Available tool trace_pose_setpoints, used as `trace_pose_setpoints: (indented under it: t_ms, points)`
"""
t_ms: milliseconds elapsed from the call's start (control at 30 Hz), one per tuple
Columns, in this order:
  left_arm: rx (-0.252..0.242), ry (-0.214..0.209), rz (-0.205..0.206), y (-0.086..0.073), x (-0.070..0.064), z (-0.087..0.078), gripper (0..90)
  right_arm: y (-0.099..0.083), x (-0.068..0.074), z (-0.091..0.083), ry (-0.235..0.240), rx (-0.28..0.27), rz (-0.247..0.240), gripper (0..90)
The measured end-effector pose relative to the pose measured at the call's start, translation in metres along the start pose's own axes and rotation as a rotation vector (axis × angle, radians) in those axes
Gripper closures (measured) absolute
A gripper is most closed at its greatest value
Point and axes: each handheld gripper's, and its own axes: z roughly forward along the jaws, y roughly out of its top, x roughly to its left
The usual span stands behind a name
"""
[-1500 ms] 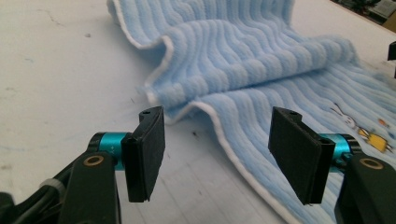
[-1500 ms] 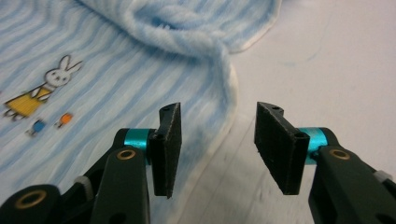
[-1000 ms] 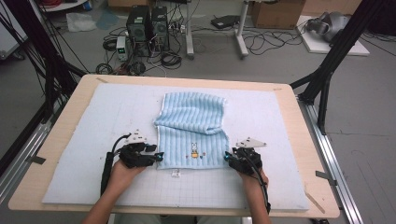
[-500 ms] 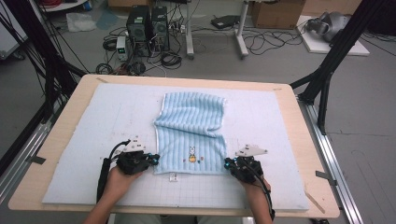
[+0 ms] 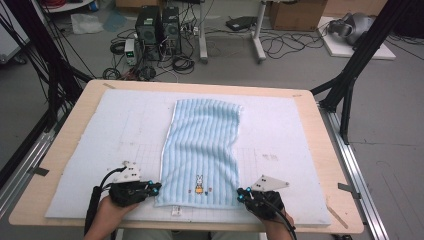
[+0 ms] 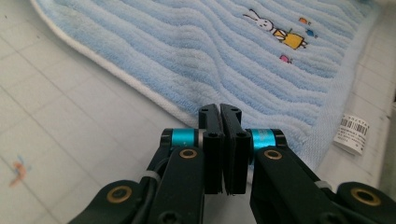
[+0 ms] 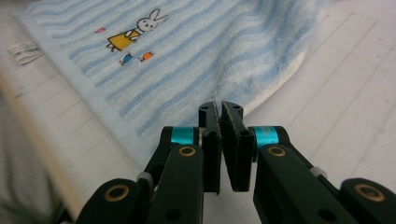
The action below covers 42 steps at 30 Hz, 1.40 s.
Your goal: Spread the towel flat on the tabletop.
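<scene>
Where towel (image 5: 202, 150) lies flat: left gripper (image 5: 156, 188) and right gripper (image 5: 240, 194) pinch near corners; bare mat (image 5: 100, 130) flanks both edges.

From above our side of the bench (image 5: 320, 150) we look forward and down, taking in the whole top and the floor beyond. Each gripper view rides low and close, looking along its own fingers just over the padding. All three views share the near end of the towel (image 5: 202, 150) with its rabbit picture (image 6: 275, 29).
</scene>
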Motion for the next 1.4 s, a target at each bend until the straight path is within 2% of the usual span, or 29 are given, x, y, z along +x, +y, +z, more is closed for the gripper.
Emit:
trace_pose_setpoints:
  t_ms: [100, 167, 200, 233, 267, 333, 400, 467, 533, 600, 667, 800, 833, 867, 900, 933, 1000, 1067, 1133, 1300, 1400]
  points:
    - [-0.014, -0.048, -0.007, -0.005, -0.005, -0.008, 87.2, -0.004, 0.012, -0.008, 0.022, 0.013, -0.019, 86.2]
    - [-0.038, -0.054, -0.008, -0.006, -0.007, -0.012, 85.6, -0.004, 0.016, -0.012, 0.041, 0.010, -0.023, 84.3]
    - [-0.053, -0.036, -0.018, -0.006, -0.005, -0.014, 79.6, -0.003, 0.017, -0.014, 0.042, -0.002, -0.023, 79.7]
    - [-0.069, -0.014, -0.038, -0.004, -0.003, -0.015, 68.5, -0.002, 0.016, -0.015, 0.036, -0.018, -0.010, 75.8]
    - [-0.089, 0.002, -0.052, -0.002, -0.001, -0.015, 61.6, 0.000, 0.014, -0.015, 0.026, -0.036, 0.004, 70.9]
    - [-0.121, 0.043, -0.073, 0.002, 0.004, -0.014, 52.7, 0.005, 0.006, -0.011, -0.010, -0.060, 0.032, 68.3]
    - [-0.143, 0.068, -0.102, 0.007, 0.011, -0.011, 48.6, 0.011, -0.003, -0.004, -0.059, -0.083, 0.066, 65.7]
    - [-0.147, 0.092, -0.122, 0.014, 0.020, -0.007, 48.6, 0.018, -0.014, 0.005, -0.096, -0.090, 0.101, 62.4]
    - [-0.140, 0.101, -0.155, 0.020, 0.030, -0.001, 48.7, 0.026, -0.024, 0.015, -0.124, -0.088, 0.135, 62.2]
    - [-0.126, 0.116, -0.170, 0.026, 0.038, 0.007, 49.3, 0.033, -0.033, 0.025, -0.157, -0.078, 0.157, 61.3]
    - [-0.089, 0.119, -0.186, 0.031, 0.042, 0.016, 50.6, 0.038, -0.040, 0.034, -0.173, -0.063, 0.184, 61.1]
    - [-0.038, 0.092, -0.179, 0.034, 0.037, 0.034, 57.4, 0.042, -0.045, 0.055, -0.183, 0.024, 0.190, 63.9]
    - [-0.023, 0.090, -0.160, 0.034, 0.034, 0.037, 60.4, 0.041, -0.044, 0.056, -0.194, 0.018, 0.183, 66.7]
    - [-0.025, 0.117, -0.134, 0.034, 0.031, 0.038, 62.9, 0.040, -0.044, 0.055, -0.195, 0.017, 0.185, 70.7]
    - [-0.017, 0.113, -0.124, 0.034, 0.030, 0.038, 69.3, 0.040, -0.045, 0.054, -0.183, 0.013, 0.191, 79.9]
    - [-0.008, 0.100, -0.132, 0.033, 0.029, 0.038, 78.2, 0.039, -0.045, 0.054, -0.161, 0.016, 0.192, 84.1]
    - [0.002, 0.091, -0.162, 0.033, 0.027, 0.036, 85.3, 0.038, -0.045, 0.052, -0.147, 0.017, 0.177, 86.8]
    - [0.013, 0.071, -0.165, 0.031, 0.025, 0.032, 86.5, 0.037, -0.044, 0.049, -0.141, 0.025, 0.168, 87.2]
    - [0.002, 0.044, -0.169, 0.028, 0.021, 0.028, 86.6, 0.034, -0.042, 0.045, -0.124, 0.025, 0.158, 87.3]
    - [-0.005, -0.025, -0.166, 0.019, 0.009, 0.018, 86.5, 0.024, -0.035, 0.027, -0.100, 0.013, 0.154, 87.3]
    - [0.007, -0.071, -0.165, 0.015, 0.004, 0.014, 86.5, 0.021, -0.032, 0.017, -0.084, 0.009, 0.154, 87.2]
